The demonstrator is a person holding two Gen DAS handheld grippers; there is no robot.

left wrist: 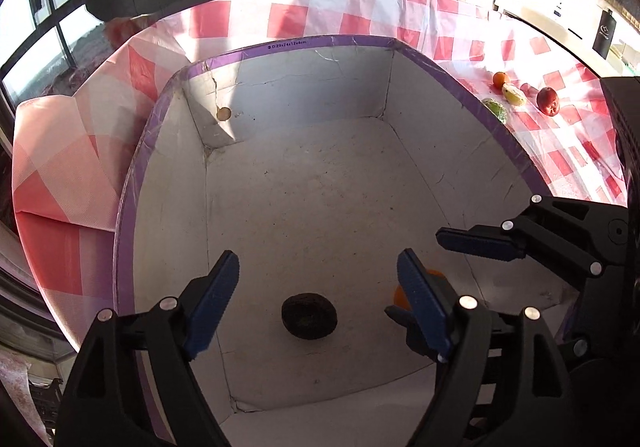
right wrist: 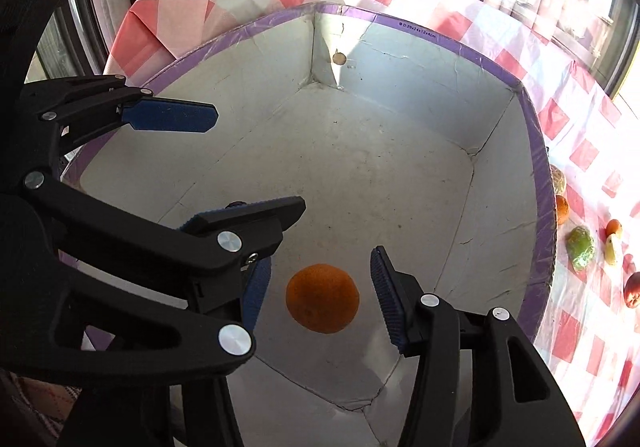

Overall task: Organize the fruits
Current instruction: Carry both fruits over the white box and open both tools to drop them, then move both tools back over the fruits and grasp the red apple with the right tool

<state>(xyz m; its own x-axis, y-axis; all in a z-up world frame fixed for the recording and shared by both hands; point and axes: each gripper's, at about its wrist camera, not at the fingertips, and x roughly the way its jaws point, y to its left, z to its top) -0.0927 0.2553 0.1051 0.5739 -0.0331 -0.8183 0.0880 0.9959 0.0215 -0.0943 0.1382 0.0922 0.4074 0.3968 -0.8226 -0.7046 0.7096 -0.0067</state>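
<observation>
A white cardboard box (right wrist: 400, 119) with creased, scuffed walls and a purple taped rim is shown standing on a table covered by a glossy red-and-white checked cloth (left wrist: 304, 13). Inside the box, 2 items are seen: 1 round orange (right wrist: 322, 298) with a matte, pebbled skin, lying on the floor near one corner, and 1 dark, flattened, wrinkled round object (left wrist: 309, 315), whose kind cannot be told. Both tools are held over the box interior, angled downward. The left gripper (left wrist: 318, 299) is shown with its ribbed blue pads (left wrist: 216, 297) spread wide, the dark object lying between and below them, unpinched. The right gripper (right wrist: 316, 289) is likewise spread, its pads flanking the orange with a visible gap on each side, so nothing is clamped. Outside the box, on the cloth, a loose cluster of fruit is seen: 1 red apple (left wrist: 548, 100), 1 small orange fruit (left wrist: 500, 79), 1 pale yellow-green fruit (left wrist: 514, 94) and 1 green wrapped item (left wrist: 496, 109); in the right wrist view 2 further pieces are partly hidden behind the rim.
</observation>
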